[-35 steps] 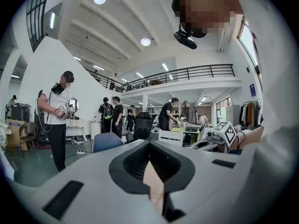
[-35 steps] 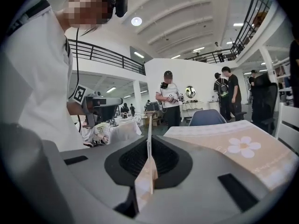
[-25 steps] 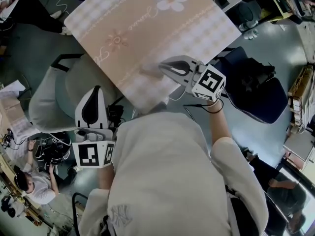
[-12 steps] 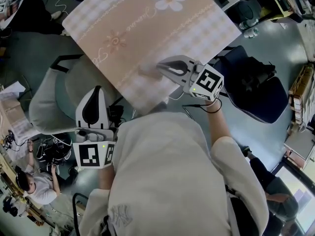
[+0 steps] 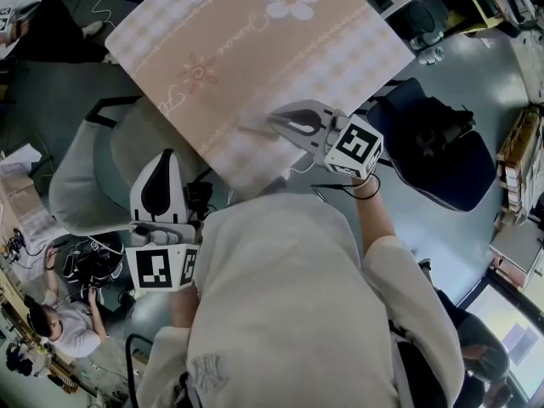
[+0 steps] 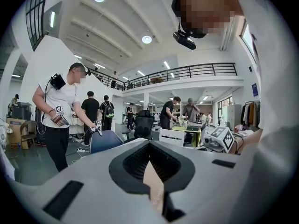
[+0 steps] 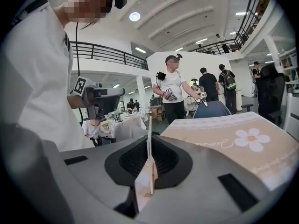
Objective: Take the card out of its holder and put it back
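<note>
Tabletop [image 5: 221, 66] ahead of right fingers, under beige cloth; cursive print, likely "Jasmine". Left gripper [image 5: 167, 155] off tabletop, fingers together, tan strip in seam. Holder or not: cannot tell. Right gripper [image 5: 274, 121] fingers pinch card [image 7: 149, 132] edge-on, jutting past tips. Advice: firm pinch, square card to holder, slide straight.
</note>
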{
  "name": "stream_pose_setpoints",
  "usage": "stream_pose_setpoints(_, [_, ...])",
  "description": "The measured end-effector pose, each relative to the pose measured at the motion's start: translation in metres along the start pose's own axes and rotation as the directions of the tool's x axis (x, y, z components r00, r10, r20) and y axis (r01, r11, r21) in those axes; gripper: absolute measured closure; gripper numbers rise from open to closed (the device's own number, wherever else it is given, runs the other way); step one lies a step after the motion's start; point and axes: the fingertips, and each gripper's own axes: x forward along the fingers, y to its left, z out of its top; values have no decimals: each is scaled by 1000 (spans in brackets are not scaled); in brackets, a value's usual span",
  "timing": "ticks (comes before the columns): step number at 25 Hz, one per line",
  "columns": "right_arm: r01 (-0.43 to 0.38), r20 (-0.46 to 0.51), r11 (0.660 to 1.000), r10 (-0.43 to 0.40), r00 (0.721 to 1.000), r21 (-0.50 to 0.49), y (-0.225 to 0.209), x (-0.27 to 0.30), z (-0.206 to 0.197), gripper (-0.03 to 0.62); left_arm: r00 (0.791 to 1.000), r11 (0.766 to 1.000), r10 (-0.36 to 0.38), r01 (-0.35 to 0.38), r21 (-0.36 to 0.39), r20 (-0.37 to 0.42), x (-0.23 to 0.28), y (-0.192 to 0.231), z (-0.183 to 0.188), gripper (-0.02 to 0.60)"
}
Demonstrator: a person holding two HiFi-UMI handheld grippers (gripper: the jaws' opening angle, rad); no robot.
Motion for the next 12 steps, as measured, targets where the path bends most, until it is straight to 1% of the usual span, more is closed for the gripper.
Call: stream_pose_setpoints(12, [32,-6,999,-32,999,7,-1,-3,-2,563,1000,1000,-15,15,-4,3,2,0,1,581])
